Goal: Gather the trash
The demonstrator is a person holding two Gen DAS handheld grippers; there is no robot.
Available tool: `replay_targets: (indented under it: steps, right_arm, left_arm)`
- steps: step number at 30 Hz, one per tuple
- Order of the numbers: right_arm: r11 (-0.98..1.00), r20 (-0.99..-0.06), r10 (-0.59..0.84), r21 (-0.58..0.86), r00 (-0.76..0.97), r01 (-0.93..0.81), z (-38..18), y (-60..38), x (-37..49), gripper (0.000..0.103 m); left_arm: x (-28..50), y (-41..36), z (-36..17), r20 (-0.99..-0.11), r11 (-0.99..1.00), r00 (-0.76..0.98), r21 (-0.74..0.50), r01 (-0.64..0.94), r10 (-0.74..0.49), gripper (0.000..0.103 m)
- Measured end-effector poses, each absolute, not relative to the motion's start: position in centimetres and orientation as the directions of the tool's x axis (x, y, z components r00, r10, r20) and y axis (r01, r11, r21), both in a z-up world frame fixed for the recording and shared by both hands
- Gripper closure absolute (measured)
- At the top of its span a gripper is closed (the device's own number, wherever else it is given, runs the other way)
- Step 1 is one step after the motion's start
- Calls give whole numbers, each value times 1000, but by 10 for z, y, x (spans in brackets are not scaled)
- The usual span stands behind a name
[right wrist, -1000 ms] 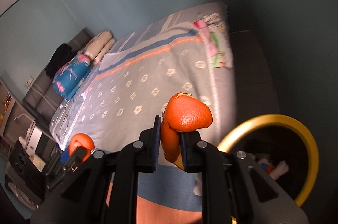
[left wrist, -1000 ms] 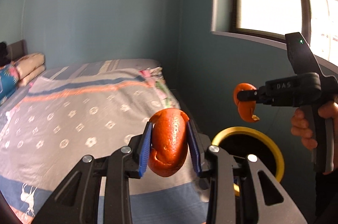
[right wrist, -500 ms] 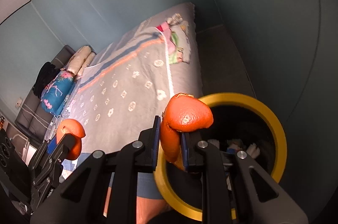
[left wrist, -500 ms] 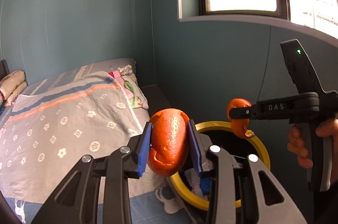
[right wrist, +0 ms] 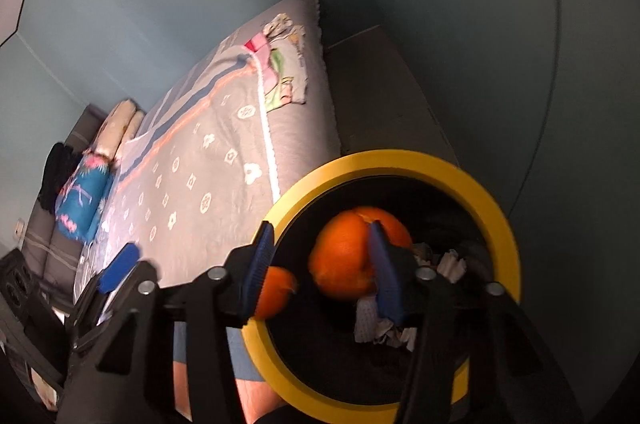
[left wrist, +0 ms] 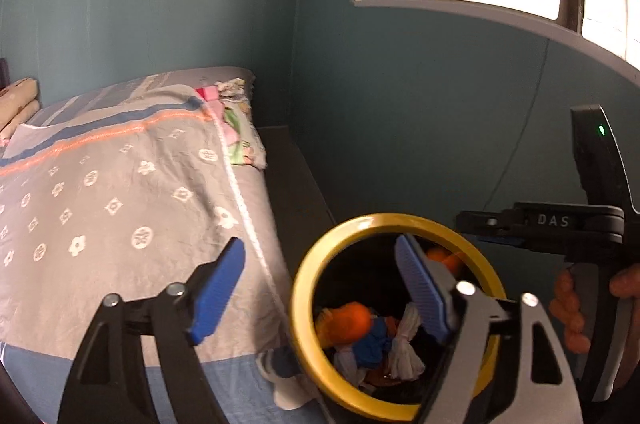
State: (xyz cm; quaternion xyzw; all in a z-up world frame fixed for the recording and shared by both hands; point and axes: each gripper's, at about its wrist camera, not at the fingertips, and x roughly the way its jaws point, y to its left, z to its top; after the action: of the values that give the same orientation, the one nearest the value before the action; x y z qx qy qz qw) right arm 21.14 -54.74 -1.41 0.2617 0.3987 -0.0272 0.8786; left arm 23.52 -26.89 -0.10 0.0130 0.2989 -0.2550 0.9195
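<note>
A black bin with a yellow rim (left wrist: 316, 264) (right wrist: 504, 224) stands on the floor beside the bed. My left gripper (left wrist: 320, 288) is open and empty above the bin's near edge. An orange peel (left wrist: 346, 320) lies inside the bin among crumpled tissue and blue scraps. My right gripper (right wrist: 320, 268) is open over the bin mouth. An orange peel (right wrist: 352, 256) sits against its right finger inside the rim, whether touching or falling I cannot tell. A second peel (right wrist: 276, 290) shows at the rim's left edge. The right gripper also shows in the left wrist view (left wrist: 492, 230).
The bed with a grey patterned blanket (left wrist: 120, 191) (right wrist: 208, 151) lies left of the bin. A teal wall (left wrist: 420, 127) and a window sill (left wrist: 480, 19) are behind the bin. A dark floor strip (left wrist: 296, 183) runs between bed and wall.
Both grippers have moved over the bin and opened. The left gripper's orange peel has dropped into the bin; the right gripper's peel has left the jaws and is inside the rim.
</note>
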Motion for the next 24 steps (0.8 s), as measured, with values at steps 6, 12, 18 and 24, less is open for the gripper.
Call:
replay_targets:
  steps: [6,12,18,24]
  right_arm:
    - [861,-711,131,428,690,277,-7,-538,205,38]
    - [911,-685,42,326,727,254,10,-490,190,11]
    - [963,-640,-11,200,768,181,22,-410,174,8]
    - [986,-529,-43,112,847,120,30,-317,133,8]
  left_arm:
    - [233,-219,10,-516,901,744,-158,403,-424,8]
    - [210,-154,18,-476,942,814,-143,302,-333,8]
    - [163,-96,33,-409,975,885,-91,204,-223,8]
    - [108,-56,47,-351,989,924,-53,141,-150,8]
